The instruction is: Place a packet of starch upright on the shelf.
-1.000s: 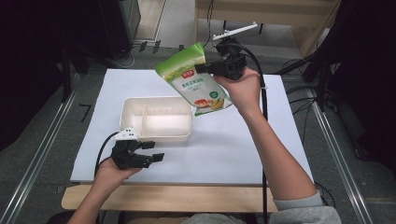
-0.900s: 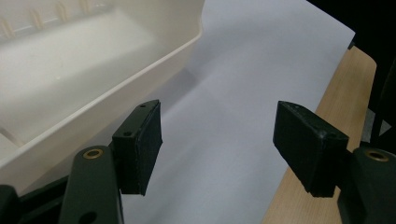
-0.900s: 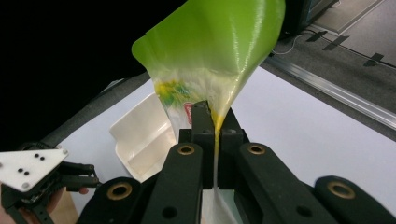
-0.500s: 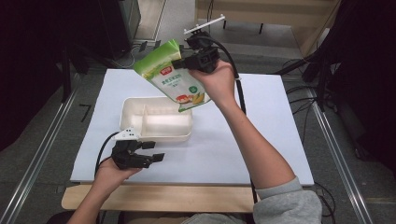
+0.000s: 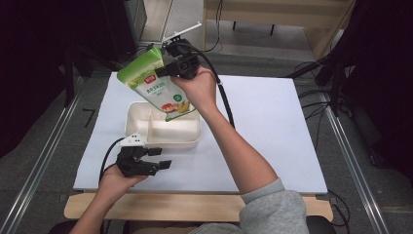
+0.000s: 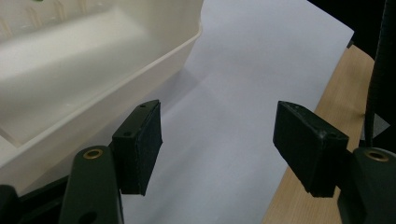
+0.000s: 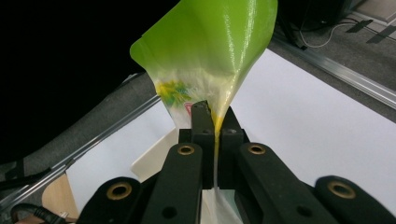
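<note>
A green and white food pouch [image 5: 155, 86] hangs tilted in the air above a cream two-compartment tray [image 5: 138, 120], its lower corner over the tray's right half. My right gripper [image 5: 165, 73] is shut on the pouch's edge; in the right gripper view the jaws pinch the thin plastic of the pouch [image 7: 210, 56] at the right gripper [image 7: 215, 122]. My left gripper [image 5: 158, 158] rests open on the white table sheet [image 5: 263, 126] just in front of the tray's near wall. Through the left gripper [image 6: 217, 147] nothing lies between the pads, and the tray [image 6: 88, 88] stands just left of them.
The white sheet covers a wooden table whose bare edge [image 5: 195, 207] runs along the front. Metal rails [image 5: 350, 151] flank the table on both sides. Cables [image 5: 224, 102] trail from both grippers. Dark equipment and cables [image 5: 336, 73] stand at the back right.
The right gripper has carried the pouch leftward, from the tray's right end to over the tray, and tipped it further. The left gripper has stayed put.
</note>
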Demonstrator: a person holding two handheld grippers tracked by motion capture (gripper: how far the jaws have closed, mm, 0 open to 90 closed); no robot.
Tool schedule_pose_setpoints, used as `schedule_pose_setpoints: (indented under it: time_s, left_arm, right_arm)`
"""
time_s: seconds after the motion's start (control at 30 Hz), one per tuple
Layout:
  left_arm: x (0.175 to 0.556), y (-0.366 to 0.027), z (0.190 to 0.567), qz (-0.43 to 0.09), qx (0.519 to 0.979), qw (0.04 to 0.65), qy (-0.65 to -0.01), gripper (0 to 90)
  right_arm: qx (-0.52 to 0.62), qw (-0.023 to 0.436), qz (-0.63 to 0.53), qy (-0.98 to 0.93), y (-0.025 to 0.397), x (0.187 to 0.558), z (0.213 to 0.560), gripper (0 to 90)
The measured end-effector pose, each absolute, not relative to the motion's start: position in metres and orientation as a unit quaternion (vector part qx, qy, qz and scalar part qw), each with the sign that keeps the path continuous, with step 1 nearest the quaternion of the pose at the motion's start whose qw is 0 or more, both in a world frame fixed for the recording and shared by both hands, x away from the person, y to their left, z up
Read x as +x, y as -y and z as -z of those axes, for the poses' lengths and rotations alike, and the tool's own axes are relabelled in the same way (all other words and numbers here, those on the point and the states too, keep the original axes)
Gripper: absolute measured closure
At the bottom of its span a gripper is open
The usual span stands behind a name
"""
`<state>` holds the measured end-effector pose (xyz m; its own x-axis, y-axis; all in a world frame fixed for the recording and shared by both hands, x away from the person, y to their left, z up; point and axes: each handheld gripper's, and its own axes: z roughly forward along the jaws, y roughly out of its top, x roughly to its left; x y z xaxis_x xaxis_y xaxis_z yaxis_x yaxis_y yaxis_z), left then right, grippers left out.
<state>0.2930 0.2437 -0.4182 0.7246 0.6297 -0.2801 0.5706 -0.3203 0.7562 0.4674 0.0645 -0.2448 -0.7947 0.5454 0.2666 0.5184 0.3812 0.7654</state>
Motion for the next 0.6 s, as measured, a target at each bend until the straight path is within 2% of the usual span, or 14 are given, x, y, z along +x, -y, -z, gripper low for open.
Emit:
schedule_pose_setpoints:
  time_s: [0.6]
  left_arm:
    - [0.293,-0.245,0.418,-0.032,0.813,0.45,-0.367,33.3]
  right_arm:
    - [0.333,-0.001,-0.433,-0.837,-0.093,0.474,0.305,90.0]
